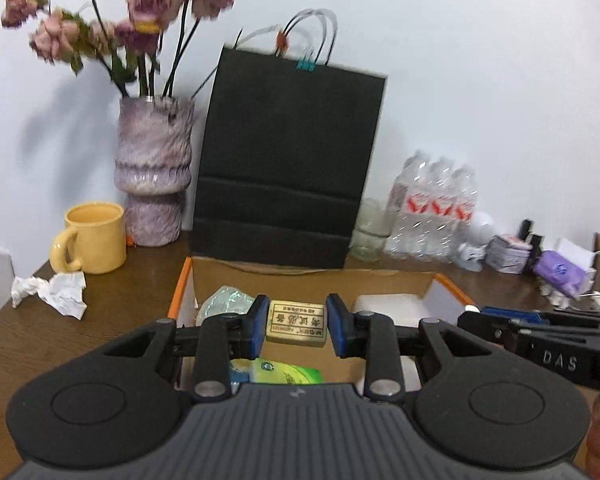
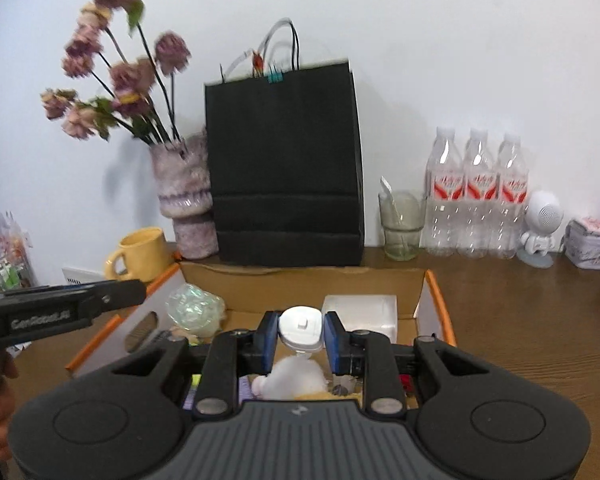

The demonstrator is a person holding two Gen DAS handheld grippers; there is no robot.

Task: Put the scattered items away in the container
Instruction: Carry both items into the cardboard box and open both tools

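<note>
At the far left of the table, crumpled white paper (image 1: 52,292) lay loose beside the yellow mug (image 1: 94,238), well outside the cardboard box (image 1: 180,284), so by the look of it the tidying was only part done.

The left gripper (image 1: 296,325) was clenched on a tan eraser (image 1: 296,323), holding it above the box's open top, clear of the floor of the box. The right gripper (image 2: 300,334) gripped a small white plastic piece (image 2: 301,328) (its exact nature was hard to tell), likewise held over the box.

The box already held several things: a crinkled iridescent wrapper (image 2: 194,308) at the far left corner, a green packet (image 1: 284,374) near the front, something white and fluffy (image 2: 296,376) in the middle, and a translucent white case (image 2: 360,314) at the far right. Both held items probably remained to be dropped in, and the paper scraps after them.
</note>
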